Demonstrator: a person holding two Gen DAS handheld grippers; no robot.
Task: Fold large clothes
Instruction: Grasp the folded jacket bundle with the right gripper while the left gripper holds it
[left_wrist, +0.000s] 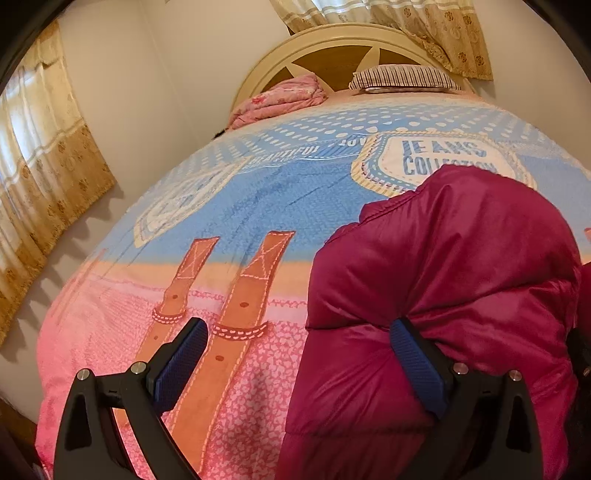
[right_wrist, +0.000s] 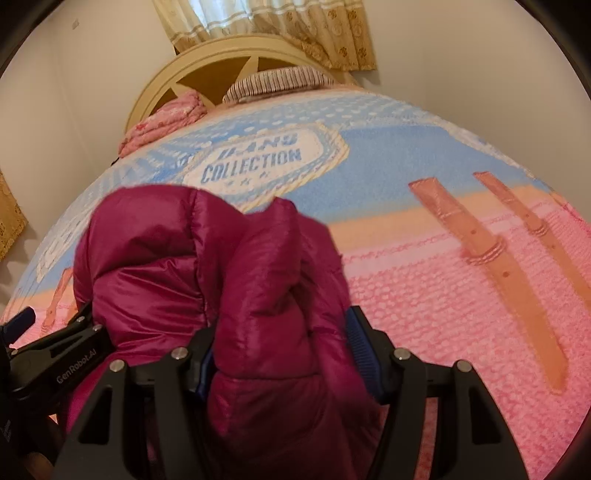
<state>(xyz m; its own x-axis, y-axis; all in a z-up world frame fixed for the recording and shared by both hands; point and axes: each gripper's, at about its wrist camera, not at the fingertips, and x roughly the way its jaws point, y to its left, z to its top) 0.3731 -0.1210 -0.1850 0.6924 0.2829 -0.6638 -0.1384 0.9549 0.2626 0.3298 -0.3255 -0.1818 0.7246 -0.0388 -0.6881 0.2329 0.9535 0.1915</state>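
A magenta puffer jacket lies bunched on the bed near its front edge. My left gripper stands wide open. Its right pad rests against the jacket's side, and its left pad hangs over bare bedspread. In the right wrist view a thick fold of the puffer jacket fills the gap of my right gripper, with both blue pads pressed on it. The left gripper's black body shows at that view's left edge, beside the jacket.
The bedspread is blue and pink with printed brown straps. By the cream headboard lie a folded pink blanket and a striped pillow. Curtains hang on the left wall beside the bed.
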